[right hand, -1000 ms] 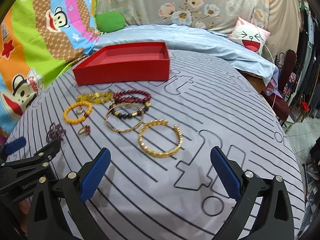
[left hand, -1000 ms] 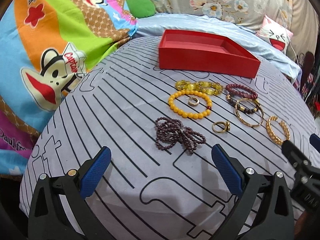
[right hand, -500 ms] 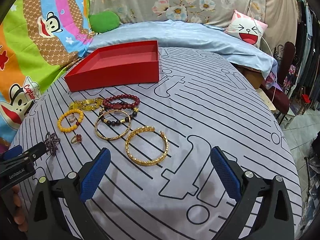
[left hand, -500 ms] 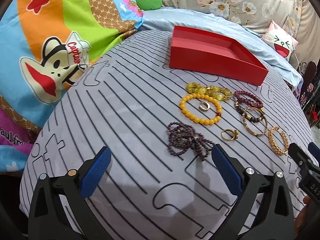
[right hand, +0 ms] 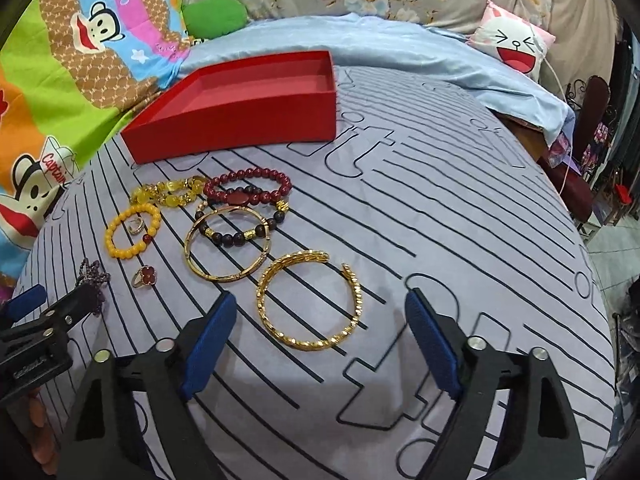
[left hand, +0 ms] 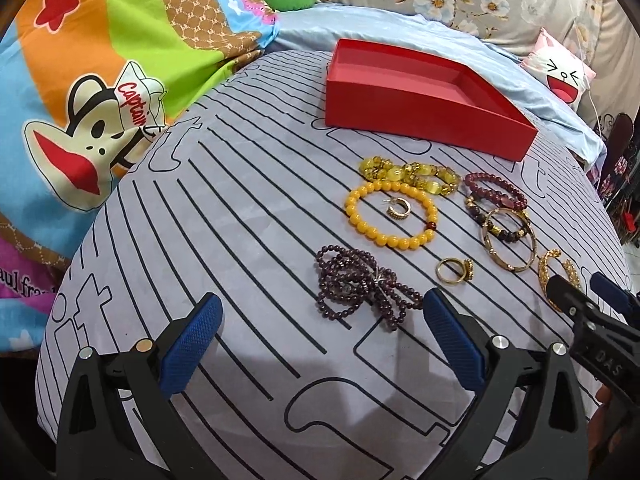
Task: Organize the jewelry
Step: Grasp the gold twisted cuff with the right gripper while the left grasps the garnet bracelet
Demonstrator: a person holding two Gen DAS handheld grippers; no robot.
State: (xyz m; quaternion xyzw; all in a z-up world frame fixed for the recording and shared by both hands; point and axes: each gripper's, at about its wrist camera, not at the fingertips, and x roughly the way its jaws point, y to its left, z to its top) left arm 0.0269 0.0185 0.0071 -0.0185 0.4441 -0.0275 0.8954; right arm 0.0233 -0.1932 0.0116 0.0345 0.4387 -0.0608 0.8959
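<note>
Gold open bangle [right hand: 310,302]: lies flat on the bed cover, now between the blue pads of the right tool, nearer to them than a second ago
Right tool [right hand: 320,344]: jaws closing around the bangle, down from their widest a second ago; the pads do not press on it
Left tool [left hand: 320,344]: jaws wide, nothing between the pads; the purple bead strand [left hand: 366,286] lies just ahead, closer in view than before
Other jewelry: unmoved since the earlier frames, clustered between the two tools and the box
Red box [right hand: 244,106]: open, nothing inside, beyond the jewelry, same place as before
Surface: grey bed cover with black lines [right hand: 440,220], rounded under the fisheye
Room: cartoon monkey blanket [left hand: 92,128] to the left, pale blue sheet [right hand: 400,40] and floral fabric behind, a laughing cat cushion [right hand: 514,46] at the right
Count, bracelets and bangles: seven, namely orange beads [left hand: 390,216], yellow-green beads [left hand: 408,172], dark red beads [right hand: 248,186], dark beads with gold spacers [right hand: 240,228], a plain gold bangle [right hand: 228,244], the open gold one, the purple strand
Count, rings: two, one with a red stone [right hand: 145,276], one small inside the orange bracelet [left hand: 398,210]
</note>
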